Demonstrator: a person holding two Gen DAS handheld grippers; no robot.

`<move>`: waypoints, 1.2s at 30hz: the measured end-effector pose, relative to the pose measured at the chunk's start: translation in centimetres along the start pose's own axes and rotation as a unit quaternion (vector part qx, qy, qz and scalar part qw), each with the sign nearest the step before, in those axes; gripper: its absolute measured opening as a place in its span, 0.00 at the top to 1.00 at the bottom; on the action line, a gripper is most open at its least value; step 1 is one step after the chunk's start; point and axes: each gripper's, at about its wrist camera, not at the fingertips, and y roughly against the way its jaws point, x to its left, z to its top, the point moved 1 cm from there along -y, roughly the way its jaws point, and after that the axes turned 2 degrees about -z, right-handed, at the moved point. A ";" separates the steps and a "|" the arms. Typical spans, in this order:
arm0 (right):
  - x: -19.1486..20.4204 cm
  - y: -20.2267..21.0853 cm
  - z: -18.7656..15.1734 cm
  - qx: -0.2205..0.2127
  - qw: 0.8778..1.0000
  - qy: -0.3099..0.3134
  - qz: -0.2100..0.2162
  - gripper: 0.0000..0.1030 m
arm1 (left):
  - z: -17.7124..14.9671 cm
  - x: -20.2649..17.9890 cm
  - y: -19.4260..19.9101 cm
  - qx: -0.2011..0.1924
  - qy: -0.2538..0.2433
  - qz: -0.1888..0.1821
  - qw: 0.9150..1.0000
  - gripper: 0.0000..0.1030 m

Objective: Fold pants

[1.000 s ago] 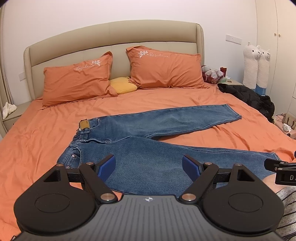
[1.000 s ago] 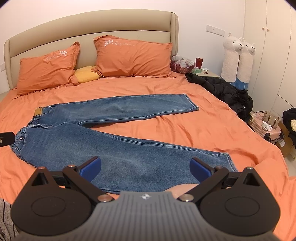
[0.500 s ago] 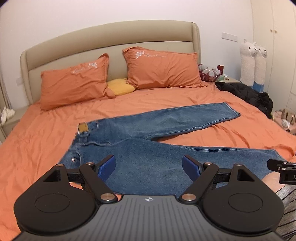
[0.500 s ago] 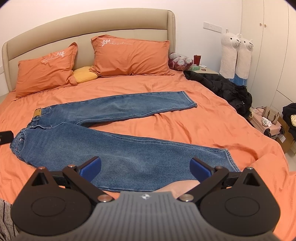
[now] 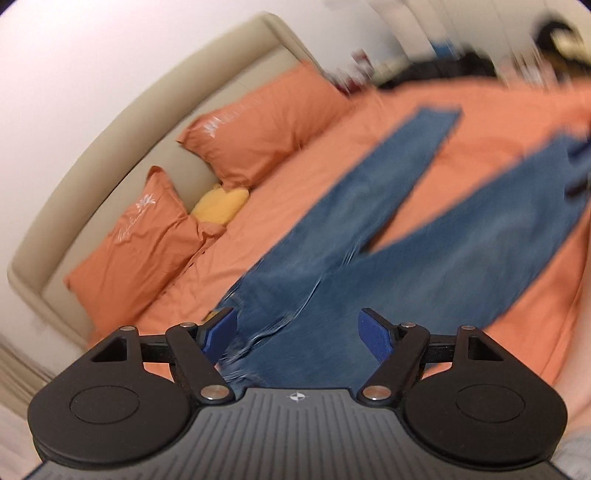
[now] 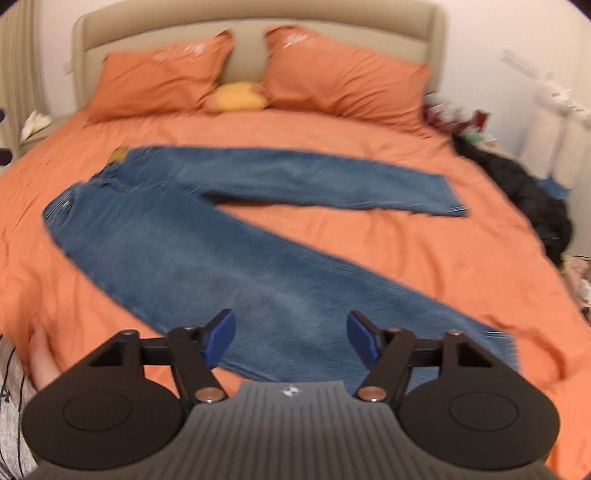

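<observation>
Blue jeans (image 6: 229, 236) lie flat on the orange bed (image 6: 424, 251), waist at the left, both legs spread apart toward the right. In the left wrist view the jeans (image 5: 369, 236) run away from the waist end, which lies just below my left gripper (image 5: 297, 332). That gripper is open and empty. My right gripper (image 6: 290, 338) is open and empty above the near leg, toward its hem. Both views are motion-blurred.
Two orange pillows (image 6: 340, 74) and a small yellow cushion (image 6: 238, 96) lie against the beige headboard (image 6: 258, 22). A black jacket (image 6: 532, 192) lies at the bed's right edge. White plush toys (image 6: 554, 122) stand by the right wall.
The left wrist view has rolled sharply and closed in on the jeans' waist end. The right wrist view has swung left and lower over the near leg. Both grippers stay open.
</observation>
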 end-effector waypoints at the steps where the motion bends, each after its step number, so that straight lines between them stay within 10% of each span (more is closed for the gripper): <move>1: 0.8 -0.9 0.0 0.007 1.000 0.014 0.006 0.40 | -0.6 0.2 -0.9 0.012 -0.021 0.003 1.000 0.15; 18: 7.6 -14.4 -0.4 0.178 0.978 0.097 0.053 0.38 | -13.0 -2.9 -18.6 0.183 -0.225 -0.082 0.954 0.15; 32: 10.6 -17.0 -1.8 0.202 0.960 0.194 0.018 0.38 | -15.3 -4.7 -22.6 0.172 -0.322 -0.029 0.931 0.05; 36: 10.0 -16.5 -1.5 0.192 0.964 0.182 0.017 0.60 | -15.0 -5.2 -22.4 0.178 -0.323 -0.035 0.929 0.47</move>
